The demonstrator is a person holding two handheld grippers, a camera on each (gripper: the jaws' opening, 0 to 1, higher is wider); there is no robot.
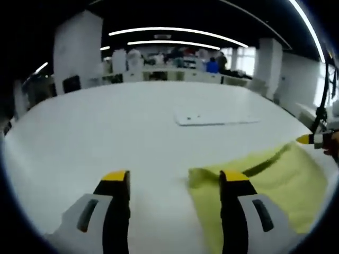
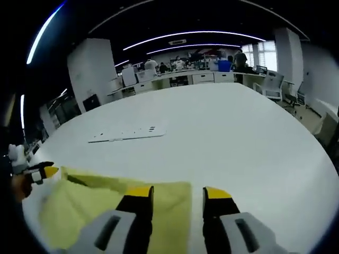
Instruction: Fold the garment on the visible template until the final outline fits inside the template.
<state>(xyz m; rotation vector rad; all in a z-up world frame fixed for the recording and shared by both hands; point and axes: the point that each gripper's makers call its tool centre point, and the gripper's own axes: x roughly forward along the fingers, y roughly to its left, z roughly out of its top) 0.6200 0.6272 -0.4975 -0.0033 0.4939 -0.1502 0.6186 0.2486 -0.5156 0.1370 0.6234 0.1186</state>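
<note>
A yellow garment [image 1: 275, 174] lies partly folded on the white table [image 1: 106, 121], low and to the right in the left gripper view. My left gripper [image 1: 175, 180] is open just above the table, its right jaw over the garment's left edge, nothing between the jaws. A flat white template [image 1: 214, 117] lies farther off on the table, apart from the garment. In the right gripper view the garment [image 2: 90, 203] spreads at lower left. My right gripper [image 2: 178, 194] is open over its right edge. The template [image 2: 127, 135] lies beyond it.
The table's far edge [image 1: 159, 84] meets an office area with desks [image 2: 212, 76], chairs [image 2: 273, 84] and people. A white pillar [image 1: 77, 47] stands at back left. A yellow-tipped jaw of the other gripper [image 1: 308, 139] comes in at the right rim, and one [image 2: 46, 172] at the left rim.
</note>
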